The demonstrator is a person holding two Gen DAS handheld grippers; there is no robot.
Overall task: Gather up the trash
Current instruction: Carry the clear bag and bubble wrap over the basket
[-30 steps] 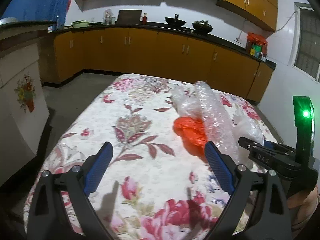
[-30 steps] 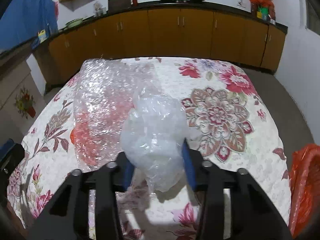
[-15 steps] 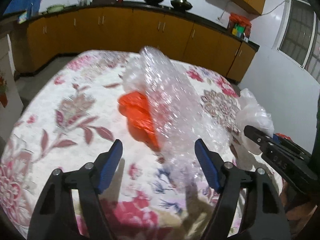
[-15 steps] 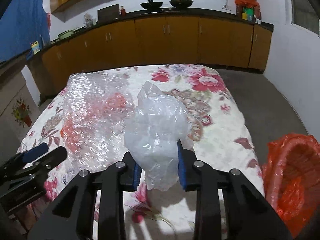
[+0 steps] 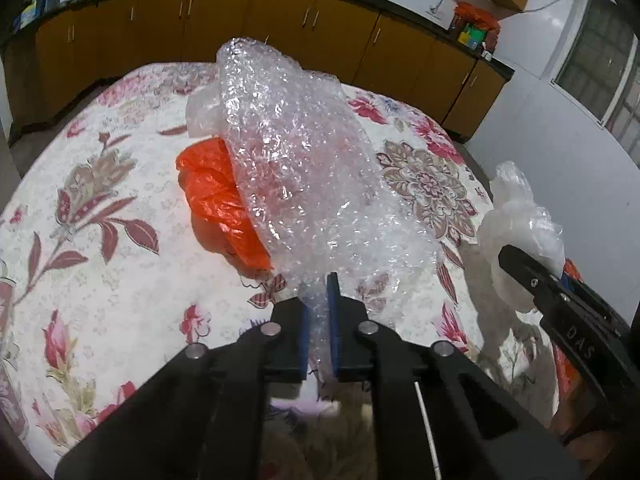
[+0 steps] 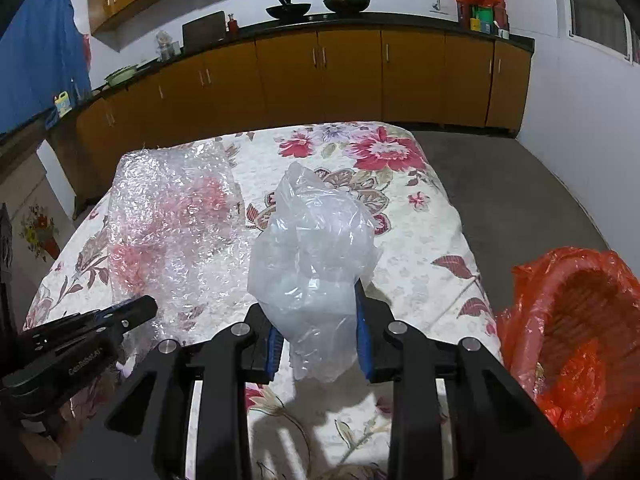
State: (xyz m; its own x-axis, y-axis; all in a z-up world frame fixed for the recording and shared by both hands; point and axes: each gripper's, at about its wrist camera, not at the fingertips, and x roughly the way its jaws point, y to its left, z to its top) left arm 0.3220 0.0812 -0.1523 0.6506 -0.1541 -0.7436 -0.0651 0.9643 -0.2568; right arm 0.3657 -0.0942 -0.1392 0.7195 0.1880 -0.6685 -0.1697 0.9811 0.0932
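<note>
- One table (image 5: 100,280) under a floral cloth, with a kitchen of orange cabinets (image 6: 348,76) behind.
- Two handheld grippers in view, each with black arms and blue pads.
- Left gripper (image 5: 319,308) at the near edge of the table, jaws just closed and now pinched together on the near end of one bubble wrap sheet (image 5: 296,168); thin film visible between the pads.
- Bubble wrap sheet stretching from that pinch toward the middle of the table, draped partly over one crumpled orange plastic bag (image 5: 216,204) lying mid-table.
- Right gripper (image 6: 318,332) over the right-hand part of the table, jaws clamped on one crumpled clear plastic bag (image 6: 316,256), which bulges up above the pads and hangs a little below them.
- One orange-lined bin (image 6: 576,328) just past the right edge of the table, low in the right wrist view, with orange plastic inside.
- Two dark woks (image 6: 288,9) on the black countertop along the far wall.
- Readable writing: "DAS" on the right gripper's body in the left wrist view; a partly legible "GenRobot" style mark on the left gripper's body in the right wrist view.
</note>
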